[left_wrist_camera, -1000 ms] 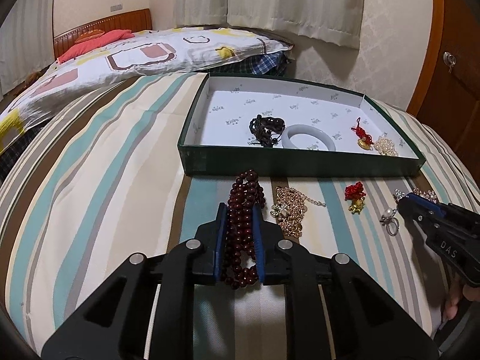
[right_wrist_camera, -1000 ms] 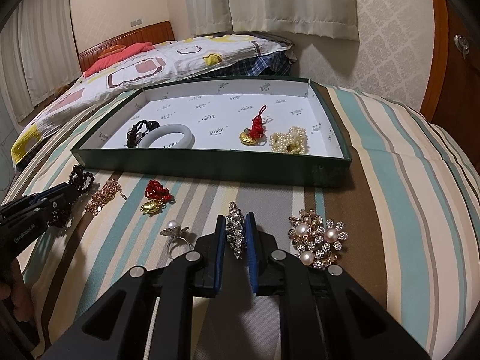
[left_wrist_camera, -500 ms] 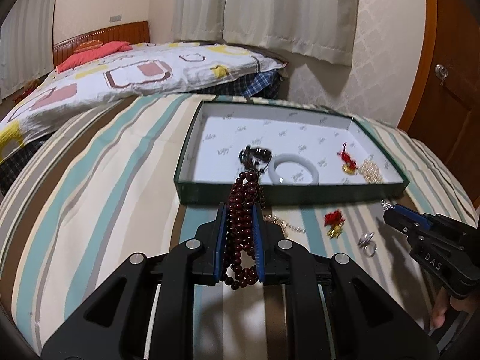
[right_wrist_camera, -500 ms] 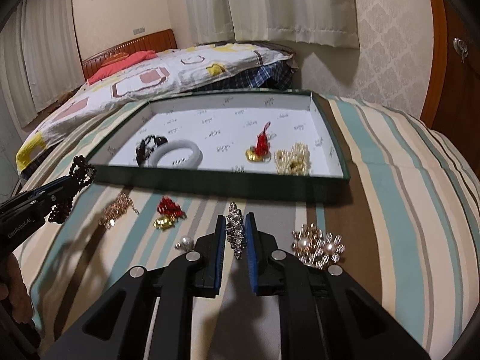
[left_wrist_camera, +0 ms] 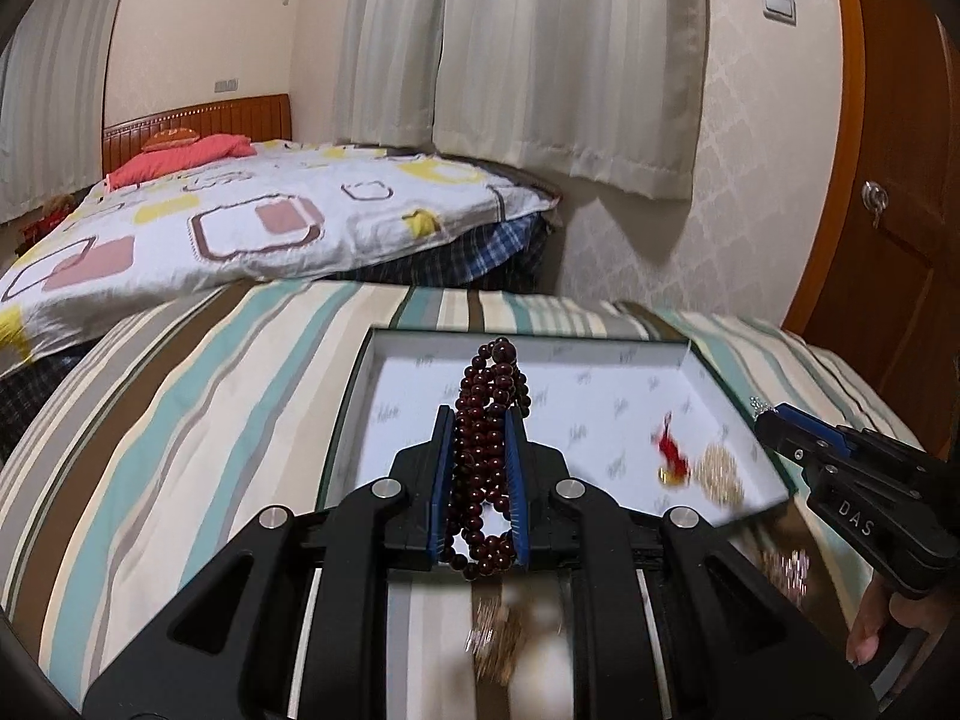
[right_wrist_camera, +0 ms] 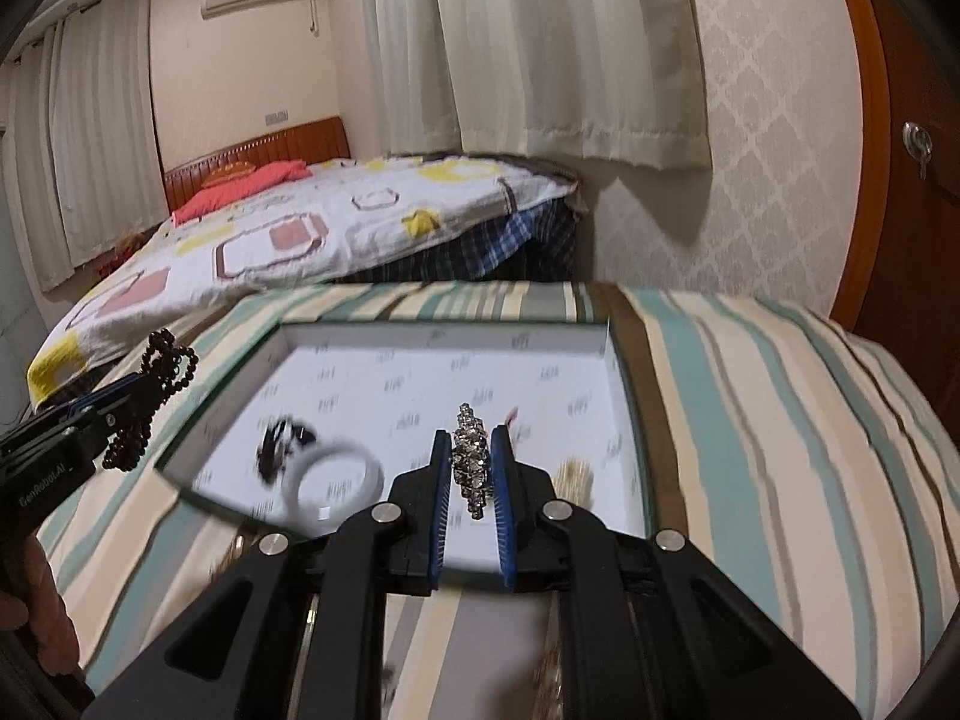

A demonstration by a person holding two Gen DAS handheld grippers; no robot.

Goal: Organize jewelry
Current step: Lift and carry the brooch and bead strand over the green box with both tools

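Left gripper (left_wrist_camera: 478, 450): fingers drawn in tight on a dark red bead bracelet (left_wrist_camera: 487, 456); blue pads press it from both sides.
Dark red bead bracelet: clamped loops stand up past the fingertips and hang out below the pads; held in the air over the near left part of the box (left_wrist_camera: 360, 396).
Right gripper (right_wrist_camera: 471, 468): fingers nearly together, gripping a rhinestone brooch (right_wrist_camera: 469, 459) between the blue pads.
Rhinestone brooch: upright in the grip, its tip rising above the fingertips, its lower end showing between the pads; held above the box's near edge.
Box: shallow, dark green outside, white printed lining, lying on the striped bedspread (right_wrist_camera: 780, 420).
Inside the box, right wrist view: a pale bangle (right_wrist_camera: 333, 483) near the front left, a dark beaded piece (right_wrist_camera: 282, 444) just behind it and touching; both blurred.
Inside the box, left wrist view: a red knotted charm (left_wrist_camera: 673, 456) with a gold end, and a pale gold beaded cluster (left_wrist_camera: 720, 471) just beside it on the right.
On the bedspread in front of the box: blurred gold-toned jewelry (left_wrist_camera: 498, 642) below the left gripper, another sparkly piece (left_wrist_camera: 786, 567) near the right gripper; their kind cannot be told.
Gripper positions: side by side, well apart, both facing the box.
Background: a second bed with a patterned quilt (left_wrist_camera: 240, 228), curtains, a wooden door.
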